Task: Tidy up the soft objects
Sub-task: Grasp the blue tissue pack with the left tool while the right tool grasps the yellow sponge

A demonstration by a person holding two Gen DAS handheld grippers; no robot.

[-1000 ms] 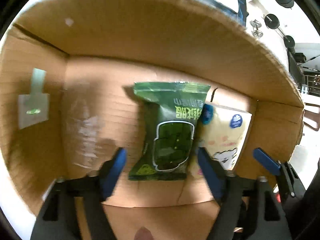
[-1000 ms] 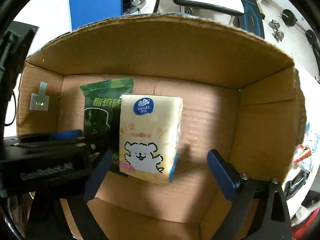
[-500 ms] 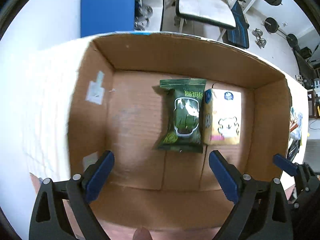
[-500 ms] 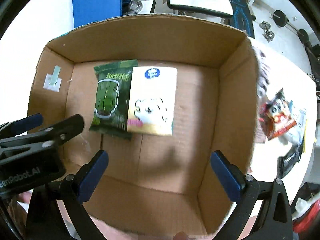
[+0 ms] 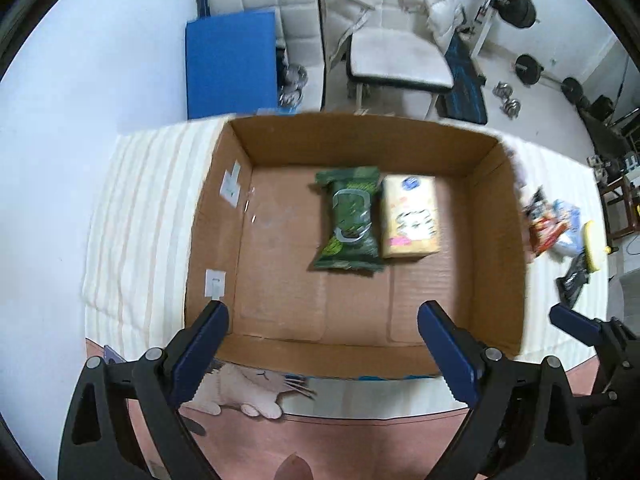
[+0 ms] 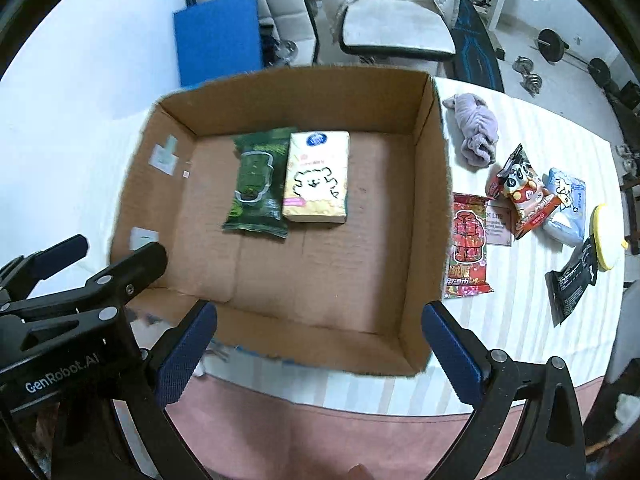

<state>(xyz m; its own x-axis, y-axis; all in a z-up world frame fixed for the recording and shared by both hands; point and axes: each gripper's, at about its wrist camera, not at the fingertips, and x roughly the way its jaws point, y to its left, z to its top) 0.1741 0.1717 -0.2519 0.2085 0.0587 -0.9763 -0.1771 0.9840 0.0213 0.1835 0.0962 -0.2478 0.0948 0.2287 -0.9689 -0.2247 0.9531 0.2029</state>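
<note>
"GenRobot.AI" is printed in white on the black left gripper point(image 6: 60, 264) body; other package print is illegible.

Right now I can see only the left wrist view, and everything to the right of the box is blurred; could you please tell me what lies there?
Observer: A crumpled purple cloth lies on the striped tabletop, just past the right wall of the cardboard box, near its far corner.
Operator: Which packet is nearest the box?
Observer: A red packet, lying flat right beside that wall.
Operator: Is the right gripper free?
Observer: Yes, the right gripper is open and holds nothing.
</note>
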